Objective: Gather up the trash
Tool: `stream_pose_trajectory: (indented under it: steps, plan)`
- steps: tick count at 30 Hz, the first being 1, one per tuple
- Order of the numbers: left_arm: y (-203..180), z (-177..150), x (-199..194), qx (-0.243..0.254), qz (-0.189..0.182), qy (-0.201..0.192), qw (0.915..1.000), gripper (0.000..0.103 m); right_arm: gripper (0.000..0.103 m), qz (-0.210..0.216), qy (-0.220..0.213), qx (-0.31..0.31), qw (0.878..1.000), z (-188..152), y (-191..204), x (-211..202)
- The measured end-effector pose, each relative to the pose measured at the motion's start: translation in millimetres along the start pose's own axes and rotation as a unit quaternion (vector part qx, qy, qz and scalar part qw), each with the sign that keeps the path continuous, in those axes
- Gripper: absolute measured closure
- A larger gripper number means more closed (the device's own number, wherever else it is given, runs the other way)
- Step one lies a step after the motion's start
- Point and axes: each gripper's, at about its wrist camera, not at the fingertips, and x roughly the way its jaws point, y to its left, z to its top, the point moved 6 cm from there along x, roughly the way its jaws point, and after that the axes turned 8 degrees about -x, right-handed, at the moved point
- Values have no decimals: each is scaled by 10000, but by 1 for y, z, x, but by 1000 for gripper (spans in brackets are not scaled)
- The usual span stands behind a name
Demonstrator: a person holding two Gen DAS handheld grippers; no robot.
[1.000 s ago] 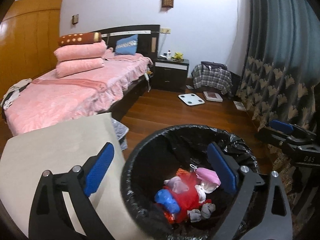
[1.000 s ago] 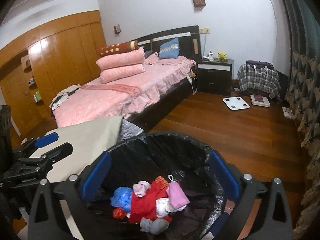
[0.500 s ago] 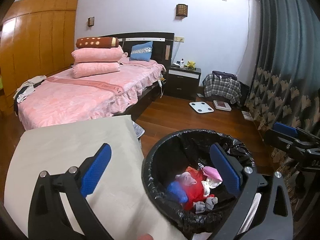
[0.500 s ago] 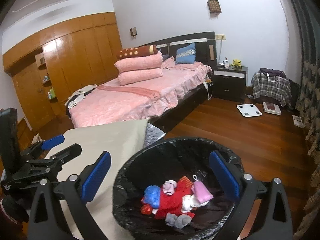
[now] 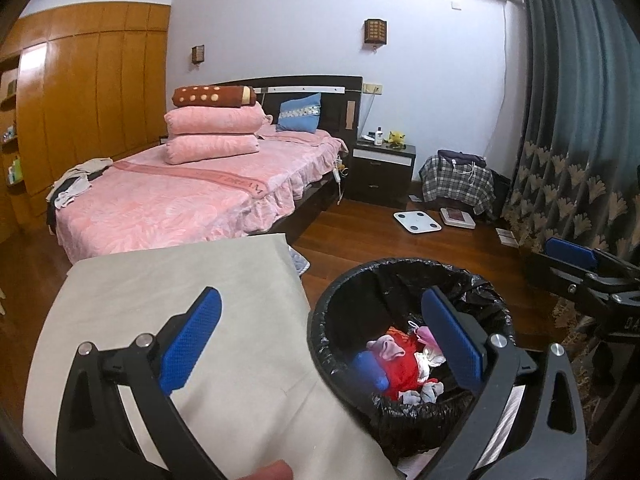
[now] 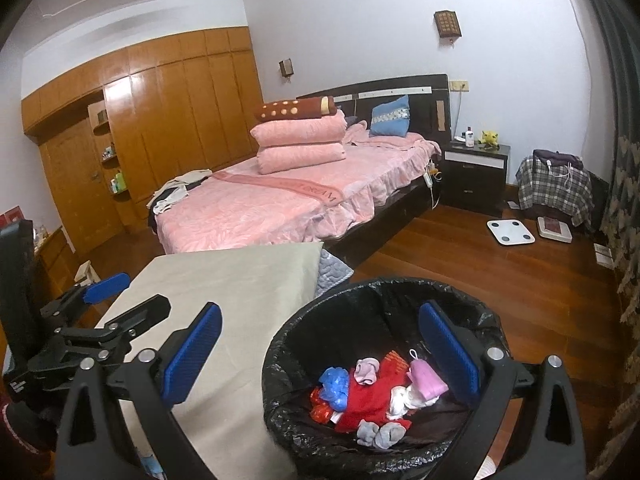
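A bin with a black liner (image 5: 344, 292) stands on the floor against the right edge of a beige-covered table (image 5: 180, 280). In it lies a heap of trash (image 5: 400, 364): red, blue, pink and white scraps. My left gripper (image 5: 320, 340) hangs open and empty above the table edge and the bin's left rim. In the right wrist view the same bin (image 6: 360, 292) and trash (image 6: 368, 392) sit below my right gripper (image 6: 320, 352), also open and empty. Each gripper shows in the other's view: the right gripper (image 5: 576, 256) at the right, the left gripper (image 6: 120, 300) at the left.
A pink bed (image 5: 180, 196) with stacked pillows lies beyond the table. A dark nightstand (image 5: 380, 176), a plaid-covered item (image 5: 456, 184) and two scales (image 5: 418, 222) stand on the wooden floor. A patterned curtain (image 5: 580, 160) hangs at the right, a wooden wardrobe (image 6: 160, 140) at the left.
Both grippers have risen and drawn back from the bin, which now looks smaller and lower in both views. More of the table shows. Both stay open and empty.
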Motion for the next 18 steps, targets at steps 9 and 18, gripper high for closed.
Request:
stream_pose_trajectory:
  steps: [9, 18]
  plan:
    - [1, -2, -21, -20, 32, -112, 9999, 6, 6, 10, -79, -145, 9999, 0, 14, -13]
    - [2, 0, -34, -67, 20, -237, 9997, 6, 6, 7, -131, -182, 9997, 2, 19, -18]
